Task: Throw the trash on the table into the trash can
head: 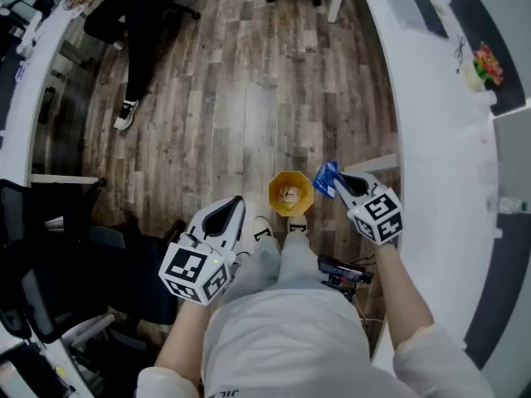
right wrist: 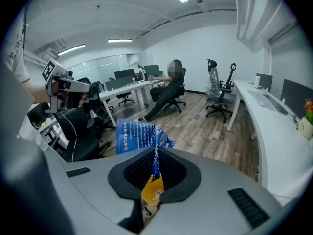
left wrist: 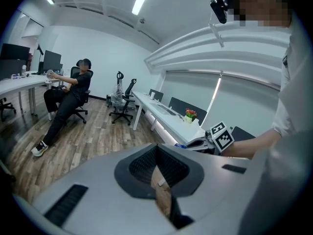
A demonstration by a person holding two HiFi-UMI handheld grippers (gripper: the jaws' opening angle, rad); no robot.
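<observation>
Trash in this case is a thin blue wrapper [right wrist: 138, 136], glossy and crinkled, with white print on its flat face and a twisted neck. The right tool [right wrist: 155, 159] has its ribbed black pads pinched tight on that neck, so the printed part fans out beyond the tips. From the head view the wrapper [head: 326, 177] hangs in the air at the right tool [head: 340, 183], just beside and above the trash can [head: 290, 193]. The can is a small yellow container with an angular, many-sided rim, standing on the wood-plank floor [head: 232, 98] in front of the person's shoes; something pale lies inside. The left tool [head: 235, 206] has smooth grey shells and its jaws are together with nothing between them. A smooth white curved desk [head: 448, 156] runs along the right.
</observation>
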